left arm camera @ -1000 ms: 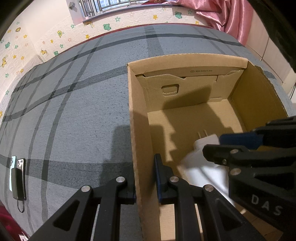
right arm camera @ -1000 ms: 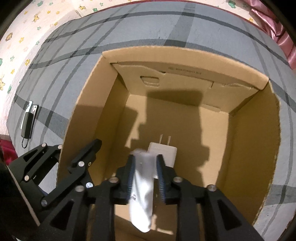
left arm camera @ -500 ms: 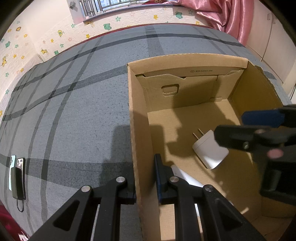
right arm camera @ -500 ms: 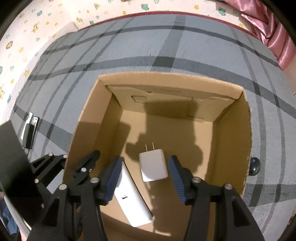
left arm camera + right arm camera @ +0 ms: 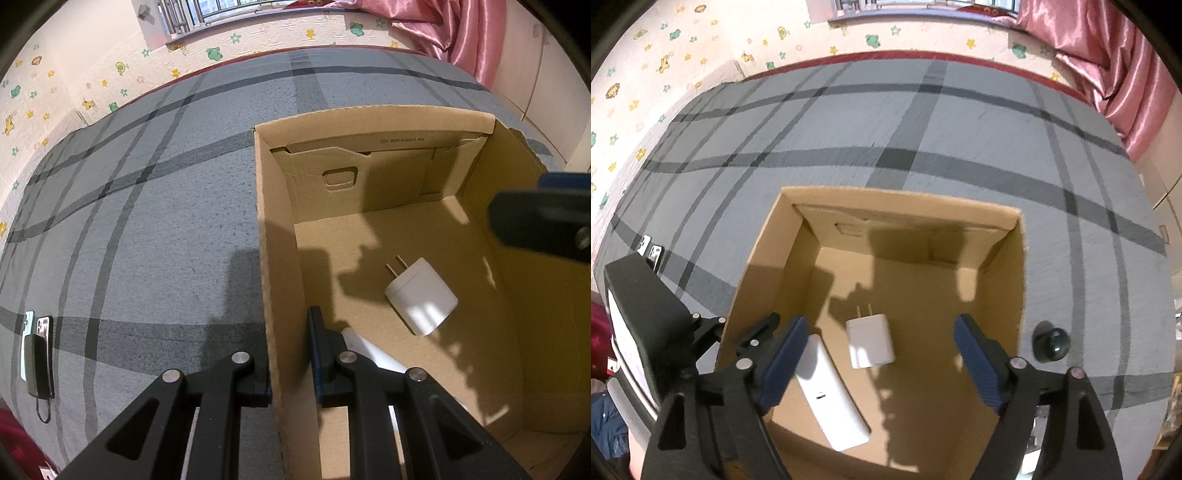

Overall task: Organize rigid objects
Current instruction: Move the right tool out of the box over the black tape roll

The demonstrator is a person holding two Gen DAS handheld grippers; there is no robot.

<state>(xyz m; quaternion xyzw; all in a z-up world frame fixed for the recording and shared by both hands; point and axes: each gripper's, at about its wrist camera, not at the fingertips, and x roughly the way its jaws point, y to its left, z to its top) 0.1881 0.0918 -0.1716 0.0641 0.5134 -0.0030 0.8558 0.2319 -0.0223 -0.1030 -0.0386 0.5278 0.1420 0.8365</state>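
Hovering above the cardboard box (image 5: pixel 1021 280), the right gripper (image 5: pixel 882 365) had its jaws spread wide and empty. Left gripper (image 5: pixel 288 354) straddled the box's left wall, jaws clamped on that wall. Inside, on the box floor: white charger (image 5: pixel 870 345) with prongs pointing to the far wall, and just beside it, toward the left wall, a white power bank (image 5: pixel 831 395). Box sat on the grey plaid bed (image 5: pixel 849 122). Phones (image 5: pixel 35 350) lay near the bed's left edge; a dark round object (image 5: pixel 1052 345) lay just beside the box's right wall.
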